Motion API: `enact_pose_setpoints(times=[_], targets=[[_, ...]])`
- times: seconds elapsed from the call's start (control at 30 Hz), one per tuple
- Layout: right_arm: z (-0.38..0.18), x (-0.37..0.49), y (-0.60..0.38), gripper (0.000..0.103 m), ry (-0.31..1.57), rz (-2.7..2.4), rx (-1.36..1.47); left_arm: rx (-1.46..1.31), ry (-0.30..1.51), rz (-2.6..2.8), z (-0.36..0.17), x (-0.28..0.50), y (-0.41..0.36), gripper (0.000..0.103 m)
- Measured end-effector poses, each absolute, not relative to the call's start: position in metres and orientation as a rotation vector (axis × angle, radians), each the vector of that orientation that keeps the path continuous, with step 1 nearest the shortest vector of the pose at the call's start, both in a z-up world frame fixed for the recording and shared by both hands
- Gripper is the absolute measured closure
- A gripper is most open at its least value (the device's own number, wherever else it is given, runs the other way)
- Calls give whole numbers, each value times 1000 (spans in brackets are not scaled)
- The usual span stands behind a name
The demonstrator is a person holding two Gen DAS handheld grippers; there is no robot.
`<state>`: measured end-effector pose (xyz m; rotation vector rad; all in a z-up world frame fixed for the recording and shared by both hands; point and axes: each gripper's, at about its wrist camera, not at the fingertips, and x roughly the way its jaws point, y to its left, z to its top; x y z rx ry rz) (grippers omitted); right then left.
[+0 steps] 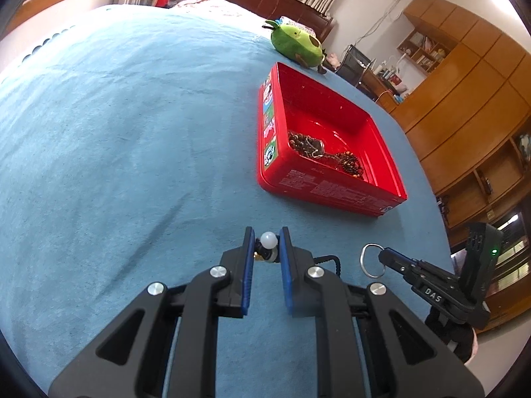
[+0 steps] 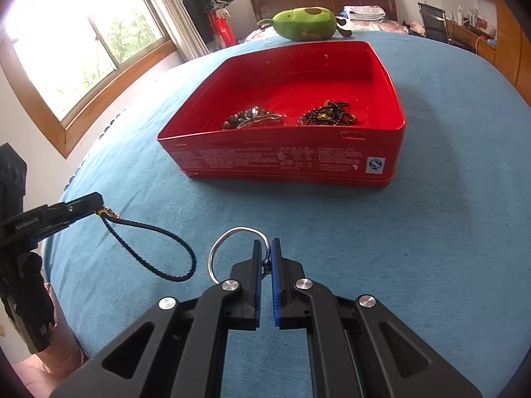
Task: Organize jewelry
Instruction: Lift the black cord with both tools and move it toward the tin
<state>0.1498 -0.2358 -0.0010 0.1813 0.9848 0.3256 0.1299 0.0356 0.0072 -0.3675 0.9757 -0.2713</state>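
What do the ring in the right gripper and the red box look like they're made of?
Ring: apparently polished silver-coloured metal, thin with bright highlights. Red box: looks like glossy painted tin, going by its thin rolled rim, printed sides and reflective floor; hard plastic can't be ruled out.

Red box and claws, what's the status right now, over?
Left claw shut on a pearl charm with cord. Right claw shut on a silver ring. Red box holds beads; nothing in the way.
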Motion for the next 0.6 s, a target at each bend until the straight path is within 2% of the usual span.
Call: enact_pose_setpoints(times=[0.33, 0.6], targets=[[-20, 154, -247, 98, 1021, 320, 201, -299, 1056, -216, -28, 149, 14, 90], [-26, 154, -251, 98, 1032, 329, 212, -257, 1037, -170, -29, 151, 9, 90]])
